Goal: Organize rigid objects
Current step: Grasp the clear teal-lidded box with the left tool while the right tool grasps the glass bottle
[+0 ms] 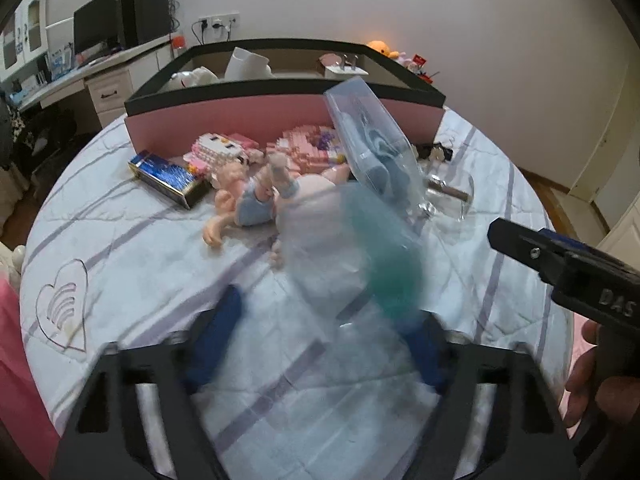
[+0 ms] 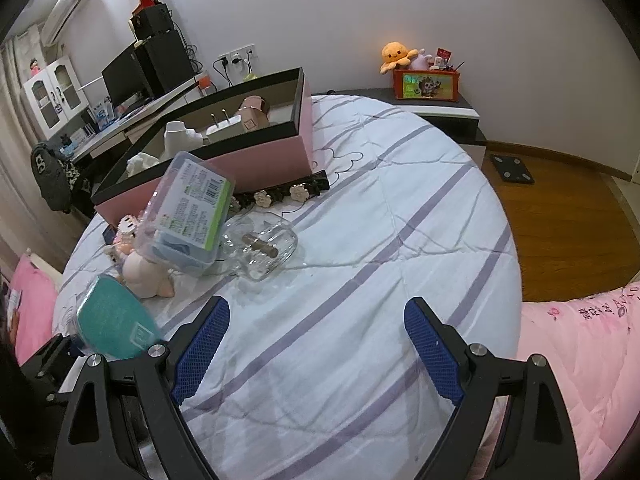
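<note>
Left gripper (image 1: 320, 344): black frame, blue mesh-textured fingers (image 1: 218, 336) spread apart with a blurred clear plastic case with a teal lid (image 1: 360, 264) between them; motion blur prevents telling whether the pads actually press on it. In the right wrist view the same teal lid (image 2: 112, 318) appears flat and matte with a small pale square mark, unreadable. Right gripper (image 2: 316, 344): fingers (image 2: 202, 350) spread wide, nothing between them, held over the bed (image 2: 380, 240); its side carries raised letters reading "DAS" in the left wrist view. The bed cover is white quilted fabric with lilac stripes and a stitched heart outline. On it, grouped near the pink box (image 2: 224, 136) with a black rim: a clear rigid plastic box (image 2: 186, 212), tilted, bearing a green-edged label with a barcode and fine print too small to read, with pale blue contents; a thick clear glass dish (image 2: 262, 246) holding a brown cylindrical piece; a soft doll (image 1: 248, 196) in blue; pink-and-white brick-built figures (image 1: 224, 150); a glossy blue-and-gold carton (image 1: 168, 178); a black strip with cream flowers (image 2: 280, 194). The pink box holds white and tan items.
</note>
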Motion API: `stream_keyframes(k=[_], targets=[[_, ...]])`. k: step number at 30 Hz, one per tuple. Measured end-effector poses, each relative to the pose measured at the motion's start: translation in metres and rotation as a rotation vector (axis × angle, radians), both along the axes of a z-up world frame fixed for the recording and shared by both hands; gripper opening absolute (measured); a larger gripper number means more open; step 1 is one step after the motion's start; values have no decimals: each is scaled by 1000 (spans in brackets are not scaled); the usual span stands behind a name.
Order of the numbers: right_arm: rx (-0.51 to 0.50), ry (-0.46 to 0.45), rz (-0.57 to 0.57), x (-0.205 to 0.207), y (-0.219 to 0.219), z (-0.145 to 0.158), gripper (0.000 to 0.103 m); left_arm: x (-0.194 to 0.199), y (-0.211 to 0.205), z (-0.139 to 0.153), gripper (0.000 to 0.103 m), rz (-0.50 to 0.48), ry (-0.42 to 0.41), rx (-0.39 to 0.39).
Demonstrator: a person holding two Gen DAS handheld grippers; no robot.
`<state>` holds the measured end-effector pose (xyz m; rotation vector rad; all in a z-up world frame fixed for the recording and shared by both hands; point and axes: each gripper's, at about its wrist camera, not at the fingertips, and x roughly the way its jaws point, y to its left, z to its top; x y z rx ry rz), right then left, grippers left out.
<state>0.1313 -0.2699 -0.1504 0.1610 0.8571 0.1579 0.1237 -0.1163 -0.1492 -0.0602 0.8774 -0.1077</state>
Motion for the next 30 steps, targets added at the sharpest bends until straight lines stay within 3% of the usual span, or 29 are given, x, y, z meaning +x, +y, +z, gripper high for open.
stream_keyframes(k=[1,4,8,9,10,12,14,16,20,23,27,30], targets=[[-1,2,3,3,0,-1,91,2,3,1,51,-1,7,-7],[-7,4,23,12,5,-3,91,8,13,2,40,-3,19,-26],[-50,7,57,24,14,-5,91,10,14,4,41,-14,18,-5],[-62,8,65,27,17,-5,91,10,14,4,45,-14,18,-3],[-71,9,70,29,19,-6,91,11,14,4,57,-12,18,-1],[-94,14,86,34,23,-8,91,11,17,5,67,-6,-2,-7],[-121,15,104,38,28,-10,91,14,18,5,64,-9,1,-22],[-151,14,126,44,34,-11,90,15,23,4,51,-9,2,-40],[-177,10,161,55,39,-10,90,15,30,5,47,-20,3,-72],[-181,3,208,61,44,-9,78,14,34,6,41,-26,0,-75],[-186,-5,259,60,51,-8,53,12,38,7,39,-32,-5,-88],[-185,-3,253,53,53,-8,53,12,41,7,39,-39,-10,-90]])
